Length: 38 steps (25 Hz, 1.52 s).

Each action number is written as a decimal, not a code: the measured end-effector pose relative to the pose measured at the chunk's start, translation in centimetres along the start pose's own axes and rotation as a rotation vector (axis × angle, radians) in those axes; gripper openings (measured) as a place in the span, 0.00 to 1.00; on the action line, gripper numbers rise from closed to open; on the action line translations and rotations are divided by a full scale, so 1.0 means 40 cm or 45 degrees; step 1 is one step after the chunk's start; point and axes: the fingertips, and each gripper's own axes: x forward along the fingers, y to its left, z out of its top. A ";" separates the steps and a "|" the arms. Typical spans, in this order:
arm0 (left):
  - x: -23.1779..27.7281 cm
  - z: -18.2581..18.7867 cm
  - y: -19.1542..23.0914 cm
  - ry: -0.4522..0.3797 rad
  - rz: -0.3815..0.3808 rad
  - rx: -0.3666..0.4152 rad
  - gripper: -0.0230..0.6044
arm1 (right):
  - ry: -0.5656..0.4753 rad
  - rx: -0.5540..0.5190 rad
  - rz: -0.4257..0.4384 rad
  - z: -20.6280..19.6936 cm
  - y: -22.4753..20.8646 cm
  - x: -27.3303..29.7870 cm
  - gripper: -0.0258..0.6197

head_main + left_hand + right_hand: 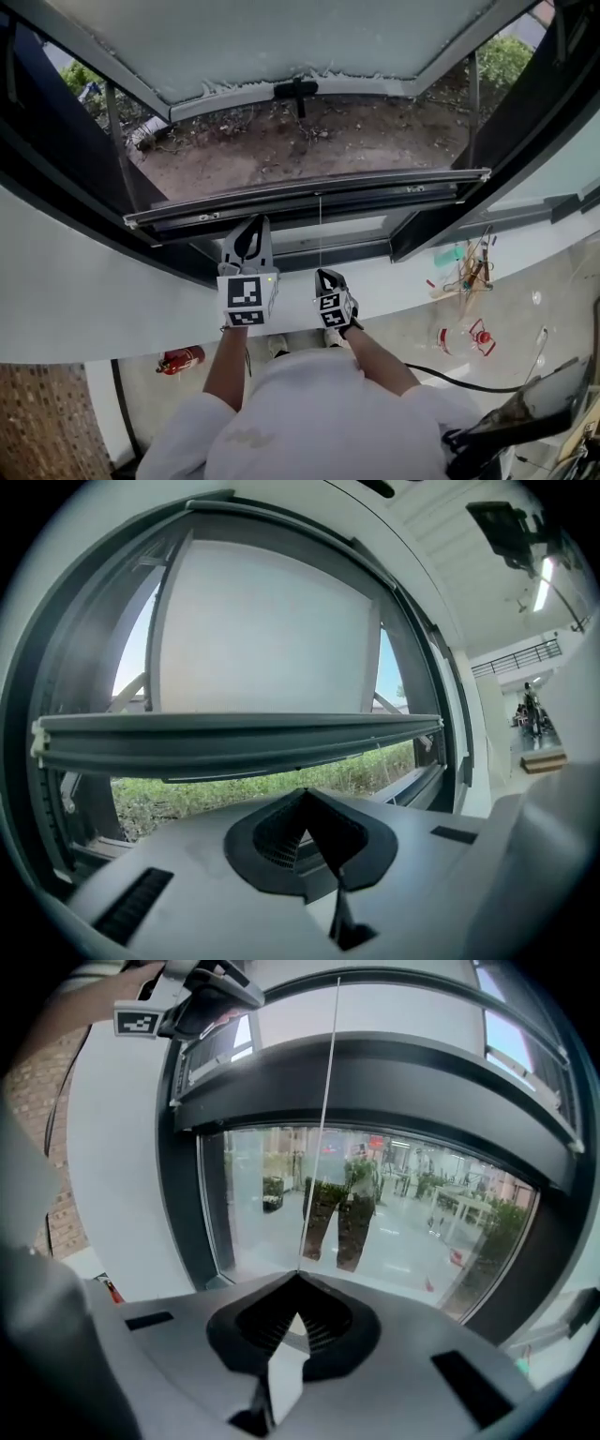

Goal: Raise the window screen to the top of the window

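The window screen's grey bottom bar point(309, 192) runs across the open window, with the pale mesh point(262, 630) above it in the left gripper view. A thin pull cord point(320, 230) hangs from the bar's middle down to my right gripper point(324, 275), which is shut on the cord point(323, 1119) at its tips point(298, 1277). My left gripper point(249, 227) is just under the bar point(234, 742), left of the cord. Its jaws point(305, 795) are shut with nothing between them.
The glass sash point(300, 37) swings outward above bare ground, with a black handle point(296, 91) on its edge. Dark window frame posts point(525, 122) stand at both sides. A red fire extinguisher point(183, 358) and loose clutter point(469, 272) lie on the floor below.
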 end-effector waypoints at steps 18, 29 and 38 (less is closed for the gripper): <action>-0.029 -0.017 -0.011 -0.082 0.011 -0.132 0.04 | -0.305 -0.072 -0.059 0.156 -0.004 -0.089 0.04; -0.024 -0.003 -0.074 -0.113 -0.077 -0.104 0.04 | -0.427 -0.084 -0.037 0.273 0.011 -0.148 0.04; -0.026 -0.028 -0.074 -0.087 -0.059 -0.106 0.04 | -0.581 -0.047 -0.047 0.389 0.004 -0.185 0.04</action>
